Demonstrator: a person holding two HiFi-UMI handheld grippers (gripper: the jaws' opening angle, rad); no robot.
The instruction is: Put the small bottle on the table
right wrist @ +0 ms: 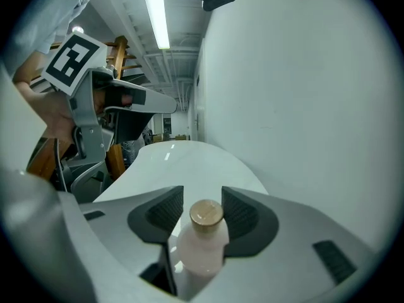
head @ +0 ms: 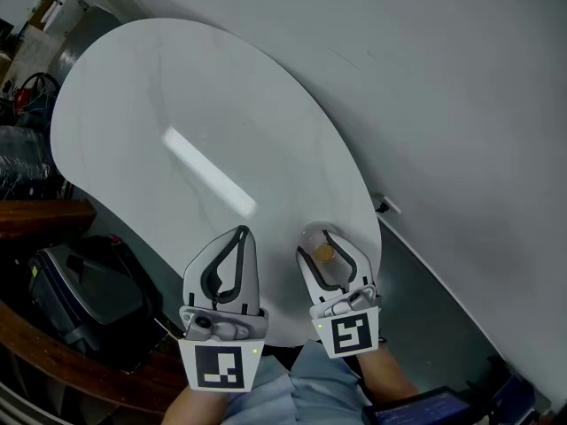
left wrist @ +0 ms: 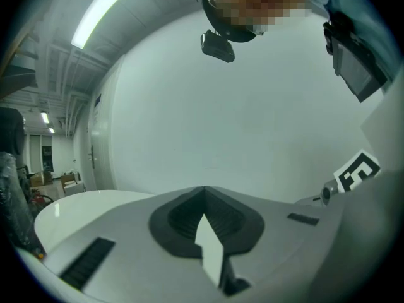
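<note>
A small milky-white bottle with a tan cap stands upright on the white oval table, close to its near right edge. My right gripper is around it, jaws apart, with the bottle standing between the ribbed pads and no clear pressure on it. In the right gripper view the right gripper has the cap level with its pads. My left gripper rests just left of it over the table edge, jaws closed together and empty. In its own view the left gripper points at a bare wall.
A white wall runs along the table's far right side. Dark bags and equipment and a wooden ledge lie left of the table. A dark device is at the bottom right. Most of the tabletop is bare.
</note>
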